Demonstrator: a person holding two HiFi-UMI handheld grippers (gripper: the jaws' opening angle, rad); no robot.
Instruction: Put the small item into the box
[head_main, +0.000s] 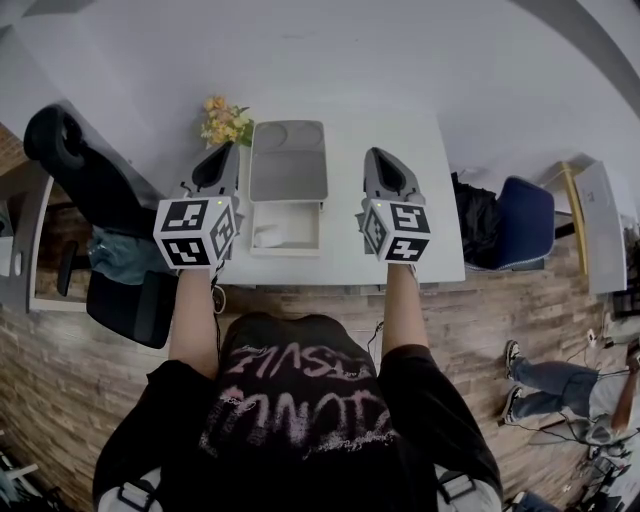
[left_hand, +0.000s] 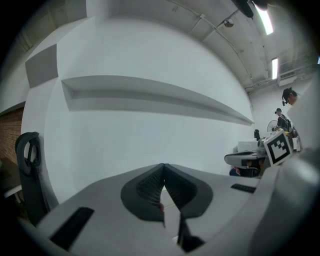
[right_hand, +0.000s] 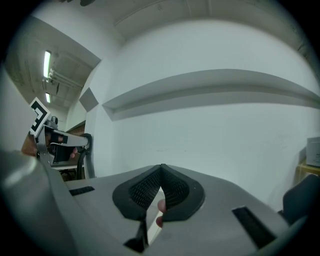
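Observation:
An open box lies mid-table in the head view: its white tray (head_main: 285, 226) is nearest me and its grey lid (head_main: 287, 160) is folded back behind it. Something pale lies in the tray; I cannot make out a small item. My left gripper (head_main: 229, 150) hovers just left of the box and my right gripper (head_main: 371, 154) just right of it. Both are shut with nothing between the jaws. In the left gripper view the left gripper (left_hand: 163, 166) points at a bare white wall. The right gripper (right_hand: 161, 167) does the same in its own view.
A bunch of yellow flowers (head_main: 224, 121) stands left of the lid on the white table (head_main: 420, 250). A black office chair (head_main: 85, 175) is at the left. A black bag (head_main: 478, 222) and a blue chair (head_main: 527, 222) are at the right. A person's legs (head_main: 545, 385) show far right.

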